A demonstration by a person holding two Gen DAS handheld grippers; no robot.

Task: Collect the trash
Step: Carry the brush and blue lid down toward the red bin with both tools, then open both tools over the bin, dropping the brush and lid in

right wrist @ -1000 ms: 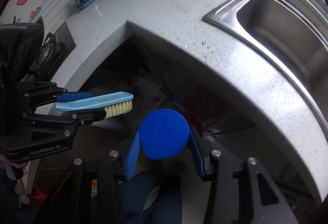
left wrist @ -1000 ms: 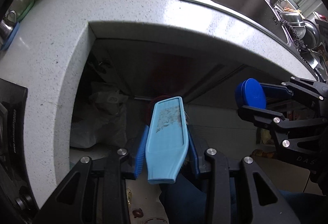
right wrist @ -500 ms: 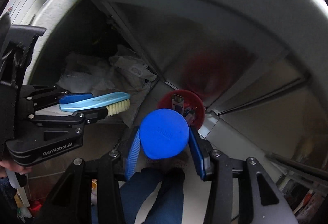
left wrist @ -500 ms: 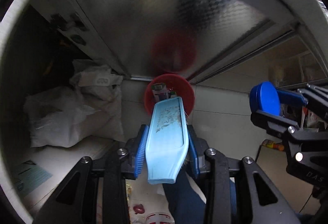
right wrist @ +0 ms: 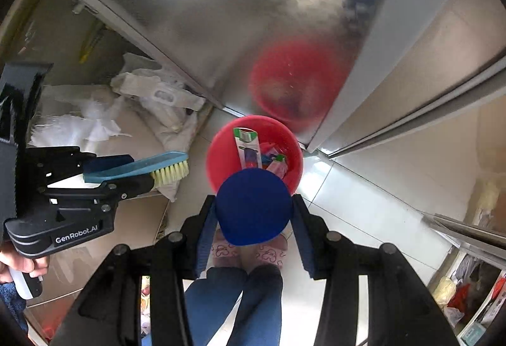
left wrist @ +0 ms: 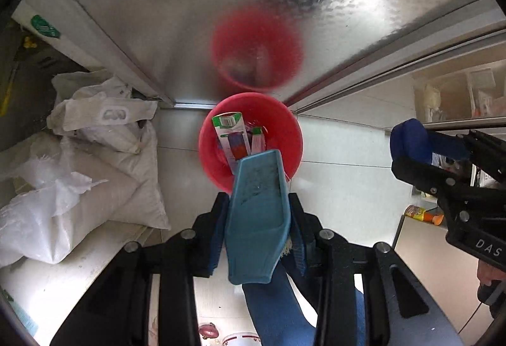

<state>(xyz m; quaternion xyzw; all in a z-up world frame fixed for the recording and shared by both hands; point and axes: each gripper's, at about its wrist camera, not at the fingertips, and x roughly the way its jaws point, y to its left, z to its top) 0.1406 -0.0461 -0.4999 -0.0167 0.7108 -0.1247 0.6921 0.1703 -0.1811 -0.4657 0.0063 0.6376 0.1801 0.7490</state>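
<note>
We've got the red bin [left wrist: 286, 137] on the floor against the steel cabinet door [left wrist: 189, 13], cartons already inside. Our left gripper [left wrist: 257, 219] is pinching the brush [left wrist: 257, 213], and the right gripper [right wrist: 253, 210] is clamping a blue lid [right wrist: 253, 206], both near its rim. Risk as we see it: letting go early could bounce stuff off the rim.

**A:** ok so what do we have on our left gripper [left wrist: 257, 219]?

**B:** it's clamped, both blue pads pressed against the sides of what we're holding, fingers pointing down and forward. In the right wrist view it sits off to the left, lying level, with our left hand [right wrist: 19, 263] wrapped round the handle.

**A:** and our right gripper [right wrist: 253, 210]?

**B:** same deal, closed on its load and pointing down. Our legs [right wrist: 237, 305] show below it.
</note>
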